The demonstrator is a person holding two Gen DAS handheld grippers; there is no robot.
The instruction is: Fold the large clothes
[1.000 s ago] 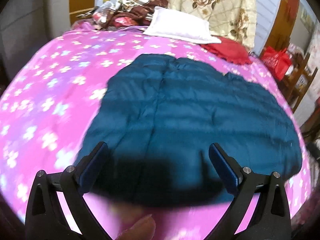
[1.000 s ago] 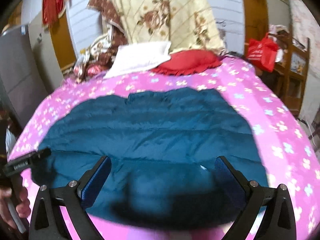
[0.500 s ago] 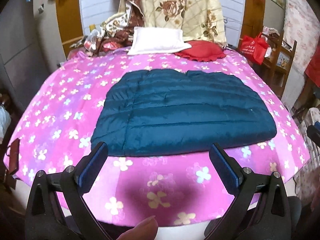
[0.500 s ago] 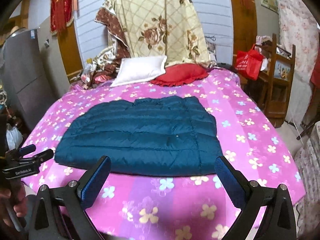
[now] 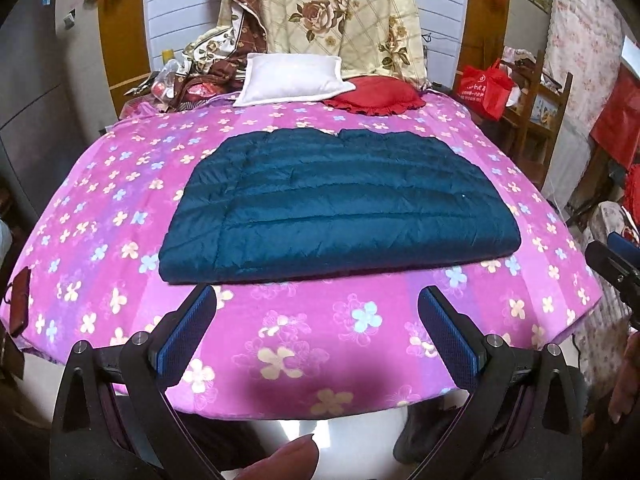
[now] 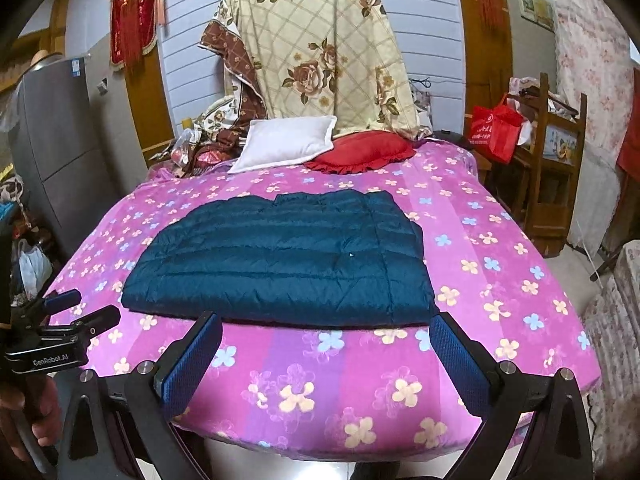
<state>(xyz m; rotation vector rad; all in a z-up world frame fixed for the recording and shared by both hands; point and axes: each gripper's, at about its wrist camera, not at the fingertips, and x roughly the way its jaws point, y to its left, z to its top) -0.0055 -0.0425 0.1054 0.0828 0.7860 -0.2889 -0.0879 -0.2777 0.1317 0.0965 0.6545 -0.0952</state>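
Holding both tools off the foot of the bed, we look down on a dark teal quilted jacket [image 5: 336, 208] lying folded into a flat rectangle on the pink flowered bedspread [image 5: 120, 184]. Our left gripper [image 5: 316, 332] hangs over the near edge of the bed with its jaws spread wide and nothing between the blue pads [image 5: 188, 332]; it is clear of the jacket, whose front hem lies just beyond the fingertips. Our right gripper [image 6: 326, 354] is likewise released, jaws wide apart and empty, just short of the same hem. In the right wrist view the left gripper [image 6: 60, 320] shows at the left margin, gripped by a hand [image 6: 24, 416]. In the left wrist view a thumb tip [image 5: 288, 460] edges into the bottom of the frame.

At the head of the bed a white pillow [image 5: 292, 80] lies beside a red frilled cushion [image 5: 376, 98], both well apart from the jacket. Behind them a cream rose-patterned quilt [image 6: 320, 52] hangs upright. A red bag [image 6: 496, 128] rests on wooden shelving [image 6: 552, 168] to the right of the bed.
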